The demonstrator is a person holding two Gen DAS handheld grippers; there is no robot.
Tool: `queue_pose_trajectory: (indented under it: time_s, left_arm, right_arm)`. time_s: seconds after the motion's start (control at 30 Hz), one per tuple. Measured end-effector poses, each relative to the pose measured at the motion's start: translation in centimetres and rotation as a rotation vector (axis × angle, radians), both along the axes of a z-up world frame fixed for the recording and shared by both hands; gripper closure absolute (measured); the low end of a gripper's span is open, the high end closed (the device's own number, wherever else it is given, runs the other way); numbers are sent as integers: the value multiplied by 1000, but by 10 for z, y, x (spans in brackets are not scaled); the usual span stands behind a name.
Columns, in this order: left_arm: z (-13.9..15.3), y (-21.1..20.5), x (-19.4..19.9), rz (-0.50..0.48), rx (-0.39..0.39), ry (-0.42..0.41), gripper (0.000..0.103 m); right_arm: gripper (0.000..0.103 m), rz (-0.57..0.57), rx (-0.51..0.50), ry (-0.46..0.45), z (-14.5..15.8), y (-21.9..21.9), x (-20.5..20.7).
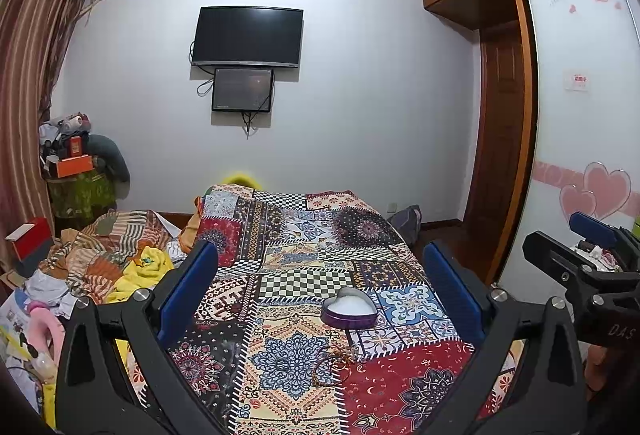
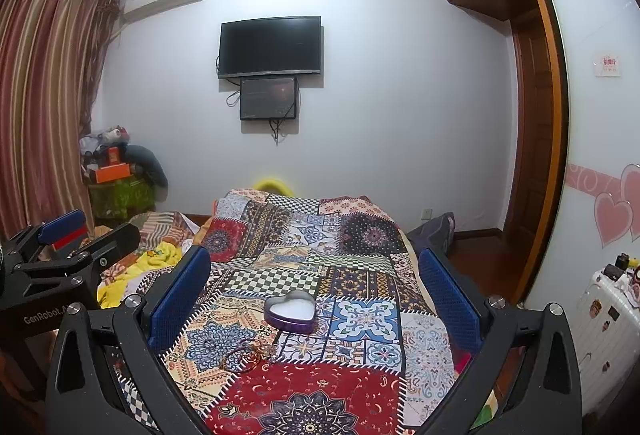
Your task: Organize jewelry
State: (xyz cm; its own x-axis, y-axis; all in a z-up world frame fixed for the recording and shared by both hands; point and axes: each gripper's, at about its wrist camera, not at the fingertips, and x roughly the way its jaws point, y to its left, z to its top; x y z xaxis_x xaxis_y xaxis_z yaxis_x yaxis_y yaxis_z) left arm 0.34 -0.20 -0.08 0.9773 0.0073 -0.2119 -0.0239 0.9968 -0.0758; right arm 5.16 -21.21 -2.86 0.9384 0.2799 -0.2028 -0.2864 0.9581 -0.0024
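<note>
I see the tangle of thin bracelets and beaded chain (image 2: pixel 250 355) lying on the patchwork-print bedspread (image 2: pixel 360 387), at about seven o'clock from the purple heart-shaped tin with white lining (image 2: pixel 291 312) and just apart from it. My left gripper (image 1: pixel 320 291) and right gripper (image 2: pixel 316 291) both hang above with fingers spread wide, holding nothing.

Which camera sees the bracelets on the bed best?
The right wrist view: the bracelets show as clear dark rings on the patchwork bedspread. In the left wrist view they blend into the busy pattern.
</note>
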Motion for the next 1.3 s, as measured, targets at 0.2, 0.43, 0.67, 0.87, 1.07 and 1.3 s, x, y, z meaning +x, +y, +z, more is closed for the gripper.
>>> queue_pose_trajectory:
  time_s: [0.2,0.43,0.67,0.87,1.07,1.3]
  left_arm:
    - [-4,0,4,-3,6,5,0]
    - [-4,-1,4,-8,11,6,0]
    - [-4,-1,5,-7,15,3,0]
    - [-4,-2,5,-8,16,4,0]
    - [-3,-3,5,-9,18,3,0]
    - [-4,-3,5,-8,15,3,0]
  right_arm:
    - [0,-1,9,1,-3,-3,2]
    - [0,-2,11,0,-4,-5,2]
    - [0,-1,13,1,-3,-5,2]
    - [0,-1,13,1,-4,-6,2]
    - [0,-4,15,3,-5,-7,3]
    - [0,-5,16,10,-7,-8,5]
